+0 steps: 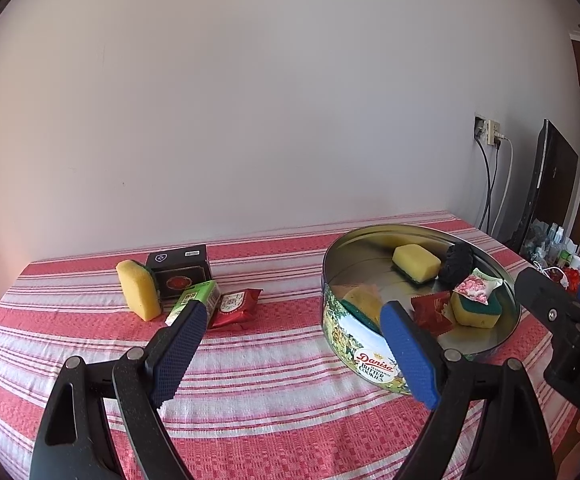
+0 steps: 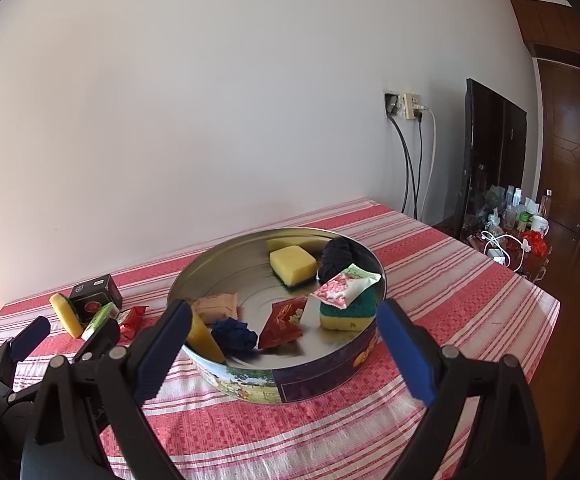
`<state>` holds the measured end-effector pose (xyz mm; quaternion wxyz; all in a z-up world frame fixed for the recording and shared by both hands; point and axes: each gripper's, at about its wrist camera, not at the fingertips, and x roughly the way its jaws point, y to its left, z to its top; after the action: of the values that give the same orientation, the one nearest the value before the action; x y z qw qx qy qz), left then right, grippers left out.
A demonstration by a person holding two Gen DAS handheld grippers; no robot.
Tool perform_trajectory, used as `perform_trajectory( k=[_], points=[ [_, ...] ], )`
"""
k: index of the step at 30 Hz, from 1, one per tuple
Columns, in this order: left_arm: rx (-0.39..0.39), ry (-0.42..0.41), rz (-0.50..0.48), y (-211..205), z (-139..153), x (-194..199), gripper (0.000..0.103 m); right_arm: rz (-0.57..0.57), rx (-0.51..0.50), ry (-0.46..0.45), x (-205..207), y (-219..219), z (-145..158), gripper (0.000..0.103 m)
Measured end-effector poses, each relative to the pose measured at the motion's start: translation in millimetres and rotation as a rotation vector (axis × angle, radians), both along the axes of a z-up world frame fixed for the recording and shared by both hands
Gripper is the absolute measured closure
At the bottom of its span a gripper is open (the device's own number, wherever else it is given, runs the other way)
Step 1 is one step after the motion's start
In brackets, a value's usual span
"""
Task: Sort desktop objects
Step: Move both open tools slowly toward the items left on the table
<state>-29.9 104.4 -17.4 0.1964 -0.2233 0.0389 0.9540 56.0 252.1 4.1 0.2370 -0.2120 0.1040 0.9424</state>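
Your left tongs (image 1: 294, 314) hover wide open above the striped worktop (image 1: 274, 392), with nothing between the blue pads. Your right tongs (image 2: 284, 316) are spread just as wide and empty, framing the near rim of the round cookie tin (image 2: 314, 380).

Inside the tin lie a yellow sponge (image 2: 293, 266) near the far wall, a black scrubber (image 2: 336, 258) just beside it, a second sponge with a green face (image 2: 346, 314) carrying a pink-and-white sachet (image 2: 344, 286), a red packet (image 2: 284, 322), a crumpled blue item (image 2: 234, 334), a tan packet (image 2: 217, 307) and a yellow sponge leaning on the near wall (image 2: 204, 338).

Outside it, to the left, an upright yellow sponge (image 1: 140, 290) touches a black box (image 1: 179, 270); a green carton (image 1: 194, 300) and a red wrapper (image 1: 236, 306) lie just beside them.
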Motion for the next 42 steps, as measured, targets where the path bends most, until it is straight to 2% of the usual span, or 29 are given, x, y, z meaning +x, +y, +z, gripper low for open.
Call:
perform_trajectory(
  k=[25, 42],
  points=[
    [-0.019, -0.015, 0.02, -2, -7, -9, 0.013, 0.012, -0.015, -0.028, -17, -2, -11, 0.008],
    [-0.028, -0.019, 0.001, -3, -7, -9, 0.013, -0.004, -0.022, -0.023, -11, 1, -9, 0.008]
  ],
)
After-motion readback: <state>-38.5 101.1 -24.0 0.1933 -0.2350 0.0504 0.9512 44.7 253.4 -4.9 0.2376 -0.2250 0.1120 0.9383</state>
